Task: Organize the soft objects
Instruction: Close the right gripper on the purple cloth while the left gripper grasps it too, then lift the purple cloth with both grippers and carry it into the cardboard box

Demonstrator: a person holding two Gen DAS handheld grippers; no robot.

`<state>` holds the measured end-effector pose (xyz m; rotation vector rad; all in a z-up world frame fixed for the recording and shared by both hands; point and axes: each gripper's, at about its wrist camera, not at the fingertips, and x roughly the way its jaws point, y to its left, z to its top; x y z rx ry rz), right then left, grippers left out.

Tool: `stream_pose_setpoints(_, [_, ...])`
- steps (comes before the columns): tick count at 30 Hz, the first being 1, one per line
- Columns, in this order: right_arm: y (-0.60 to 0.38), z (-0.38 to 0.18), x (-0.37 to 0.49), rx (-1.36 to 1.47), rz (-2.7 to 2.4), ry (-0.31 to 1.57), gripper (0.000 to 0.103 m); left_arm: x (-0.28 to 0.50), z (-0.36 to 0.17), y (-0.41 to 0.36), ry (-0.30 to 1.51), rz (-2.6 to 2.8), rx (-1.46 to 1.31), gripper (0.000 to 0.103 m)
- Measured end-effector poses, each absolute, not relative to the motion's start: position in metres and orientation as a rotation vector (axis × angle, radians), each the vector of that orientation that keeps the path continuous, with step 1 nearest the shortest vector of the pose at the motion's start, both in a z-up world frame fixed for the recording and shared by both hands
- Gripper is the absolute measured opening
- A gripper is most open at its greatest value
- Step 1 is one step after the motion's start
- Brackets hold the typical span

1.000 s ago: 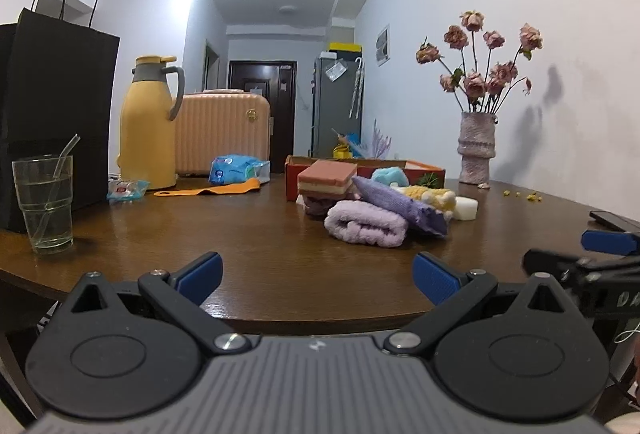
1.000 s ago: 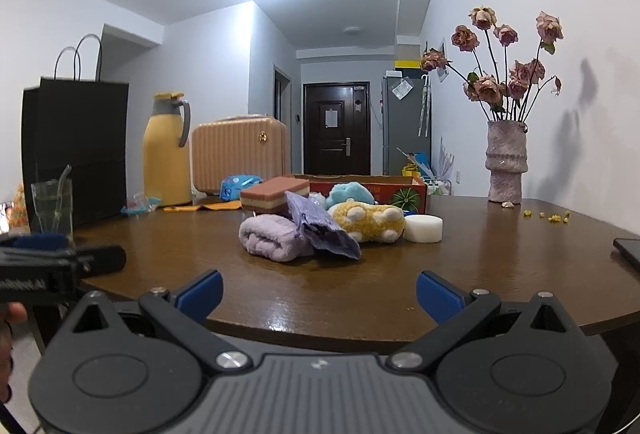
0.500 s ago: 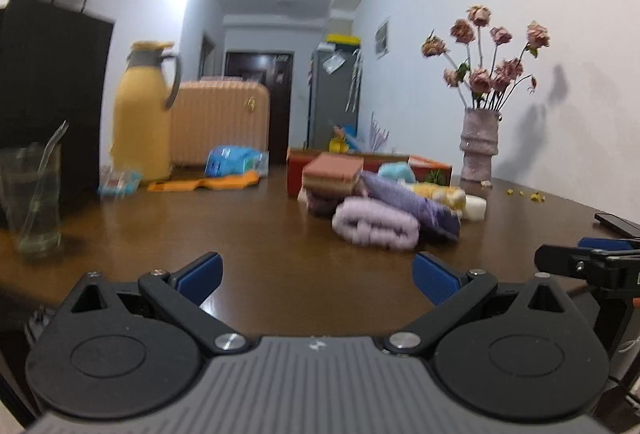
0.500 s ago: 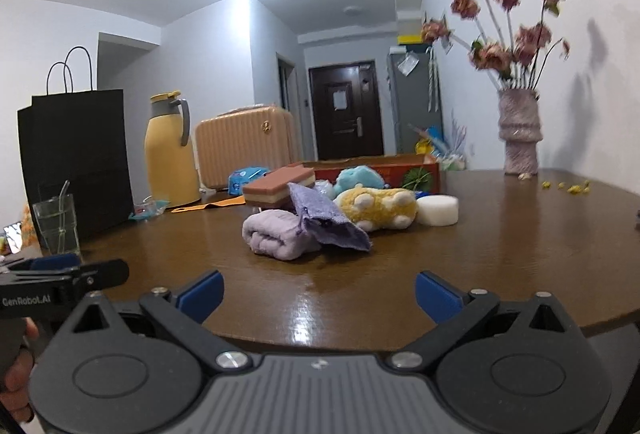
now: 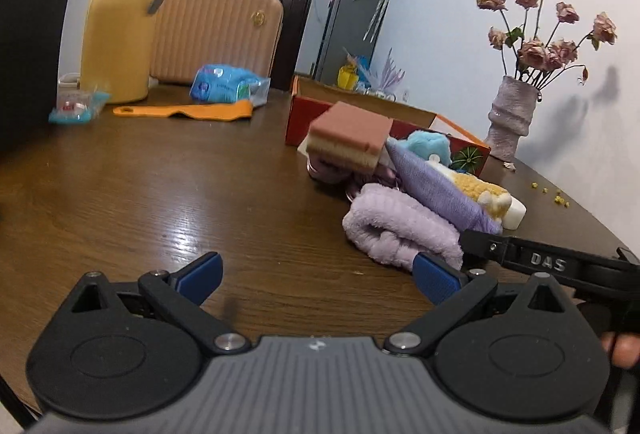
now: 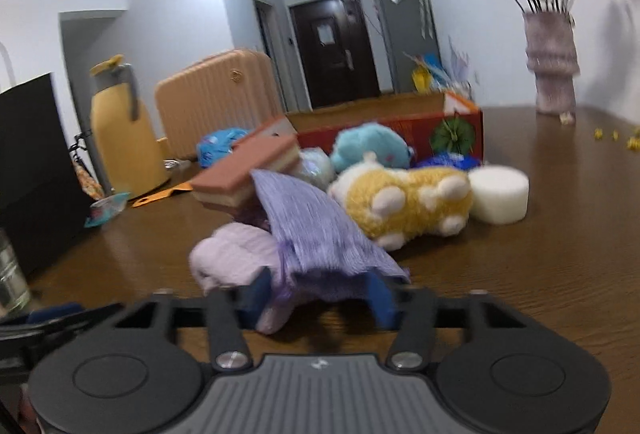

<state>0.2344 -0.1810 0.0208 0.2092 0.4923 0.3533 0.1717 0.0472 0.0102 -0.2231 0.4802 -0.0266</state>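
A: Which step is this?
B: The first pick, I'd judge. The right gripper has just been closing; its jaws now pinch the near edge of the purple cloth, which leans on the towel in front of the box.
A: The left gripper?
B: Jaws spread, empty.
A: Next?
B: Probably lift the cloth clear toward the box.

White walls and a dark door stand behind the brown wooden table.
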Motion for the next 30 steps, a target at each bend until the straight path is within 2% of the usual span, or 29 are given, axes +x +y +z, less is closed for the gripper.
stream_pose_setpoints(2, [-0.19, 0.017, 0.235, 0.253, 0.39, 0.508, 0.005, 0.173, 0.012, 0.042, 0.49, -0.038, -0.203, 0.103])
stream_pose_setpoints(10, [-0.256, 0.024, 0.196, 0.173, 0.358, 0.502, 0.003, 0.181, 0.03, 0.003, 0.46, -0.129, -0.128, 0.103])
stream_pose_setpoints(13, [-0.29, 0.027, 0.194, 0.164, 0.342, 0.542, 0.013, 0.192, 0.042, -0.011, 0.446, -0.177, -0.158, 0.103])
stream_pose_setpoints(18, [-0.332, 0.027, 0.188, 0.284, 0.31, 0.532, 0.042, 0.215, 0.048, -0.049, 0.437, -0.261, -0.123, 0.103])
stream_pose_setpoints(21, [-0.335, 0.031, 0.192, 0.354, 0.344, 0.48, 0.043, 0.228, 0.043, -0.069, 0.494, -0.301, -0.107, 0.102])
stream_pose_setpoints(22, [-0.335, 0.03, 0.198, 0.358, 0.349, 0.472, 0.043, 0.23, 0.041, -0.074, 0.509, -0.311, -0.101, 0.099])
stream_pose_setpoints(23, [-0.336, 0.027, 0.207, 0.361, 0.339, 0.485, 0.043, 0.231, 0.038, -0.079, 0.525, -0.316, -0.094, 0.094])
stream_pose_setpoints(28, [-0.327, 0.022, 0.25, 0.32, 0.312, 0.548, 0.045, 0.234, 0.022, -0.093, 0.615, -0.345, -0.088, 0.091])
stream_pose_setpoints(30, [-0.324, 0.017, 0.267, 0.318, 0.338, 0.588, 0.045, 0.237, 0.018, -0.094, 0.64, -0.347, -0.106, 0.076])
